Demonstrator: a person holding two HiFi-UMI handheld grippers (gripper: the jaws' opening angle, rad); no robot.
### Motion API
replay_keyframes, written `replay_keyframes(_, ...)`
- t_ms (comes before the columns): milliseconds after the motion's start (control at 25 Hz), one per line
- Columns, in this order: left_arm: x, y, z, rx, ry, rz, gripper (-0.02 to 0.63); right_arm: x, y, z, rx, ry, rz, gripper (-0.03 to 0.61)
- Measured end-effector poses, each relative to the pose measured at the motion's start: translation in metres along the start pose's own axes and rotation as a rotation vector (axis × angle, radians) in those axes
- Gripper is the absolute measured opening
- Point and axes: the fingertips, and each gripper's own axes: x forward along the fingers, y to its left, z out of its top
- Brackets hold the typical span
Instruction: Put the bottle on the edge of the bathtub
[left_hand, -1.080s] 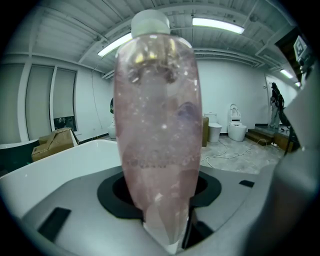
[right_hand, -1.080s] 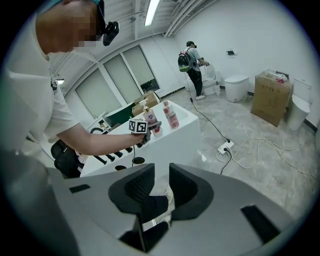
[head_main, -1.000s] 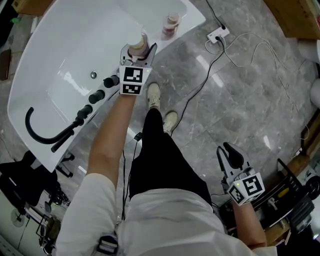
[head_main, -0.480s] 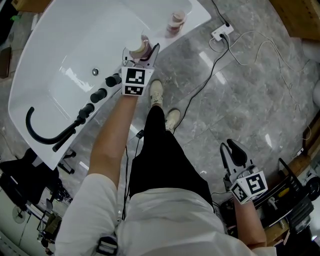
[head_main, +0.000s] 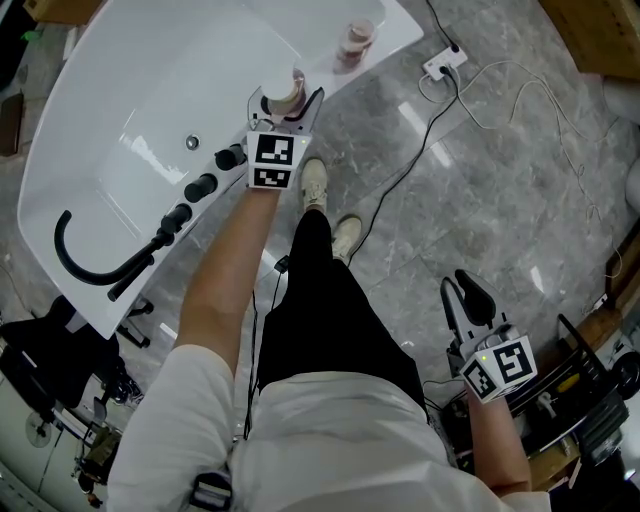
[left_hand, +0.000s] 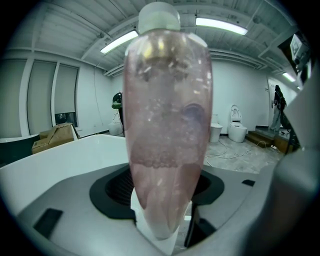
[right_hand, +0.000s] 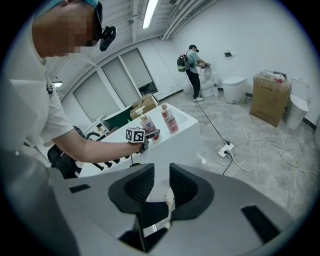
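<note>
Left tool (head_main: 285, 103) opening, bottle (left_hand: 167, 125) standing between its jaws on the tub (head_main: 318, 62) edge; a snagging withdrawal could topple it.

No readable text anywhere (print on the bottle (left_hand: 167, 125) seems blurred).

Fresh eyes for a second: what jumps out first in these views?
The pink bottle fills the left gripper view, upright between the opening jaws of the left gripper, on the edge of the white bathtub. A second bottle stands farther along that edge.
</note>
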Motion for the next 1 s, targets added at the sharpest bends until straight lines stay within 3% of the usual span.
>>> replay_keyframes(400, -0.032, -0.002, -0.004, -0.078, 0.018, 0.053, 0.308, -0.009, 0.015, 0.010, -0.028, -0.047, 0.009, 0.107)
replay_keyframes(720, -0.082, -0.012, 0.016, -0.122, 0.035, 0.057, 0.308, -0.026, 0.030, 0.032, -0.063, -0.135, 0.022, 0.104)
replay_keyframes(1000, -0.136, -0.036, 0.054, -0.142, 0.029, -0.001, 0.304, -0.049, 0.042, 0.045, -0.106, -0.201, 0.027, 0.100)
